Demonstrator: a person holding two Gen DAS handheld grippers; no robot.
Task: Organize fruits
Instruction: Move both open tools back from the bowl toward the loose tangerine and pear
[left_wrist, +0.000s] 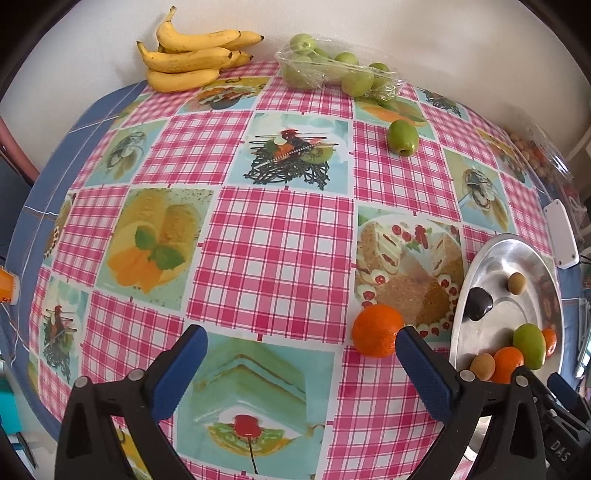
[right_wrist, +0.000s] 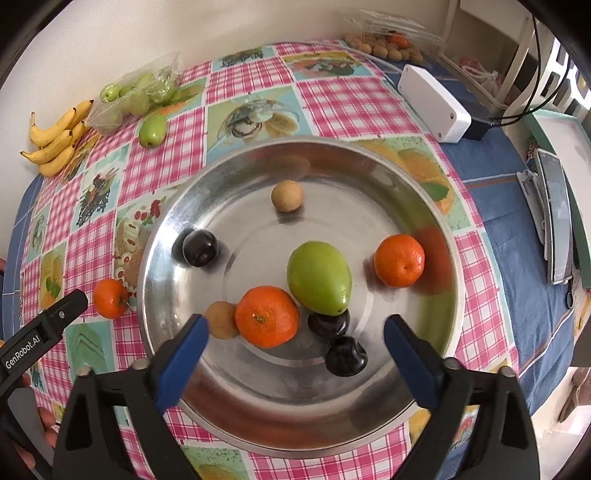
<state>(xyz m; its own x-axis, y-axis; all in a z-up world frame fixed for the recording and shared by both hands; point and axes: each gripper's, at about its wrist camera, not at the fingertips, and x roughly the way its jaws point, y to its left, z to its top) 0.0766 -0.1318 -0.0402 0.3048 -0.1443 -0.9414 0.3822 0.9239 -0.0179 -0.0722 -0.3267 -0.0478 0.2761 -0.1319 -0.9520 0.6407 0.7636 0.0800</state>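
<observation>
While both hand-held grippers, left (left_wrist: 301, 363) and right (right_wrist: 293, 349), are held wide open and empty, one tangerine (left_wrist: 377, 330) is seen on the worktop (left_wrist: 277, 251) just beside the metal bowl (right_wrist: 166, 229), where other fruits are gathered.

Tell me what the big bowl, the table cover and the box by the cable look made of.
Bowl: polished metal, likely steel or aluminium; it mirrors the fruit inside.
Table cover: glossy printed sheet, probably vinyl oilcloth; the sheen suggests plastic, though coated fabric is possible.
Box: matte white moulded plastic, with rounded corners and small recessed holes.
</observation>
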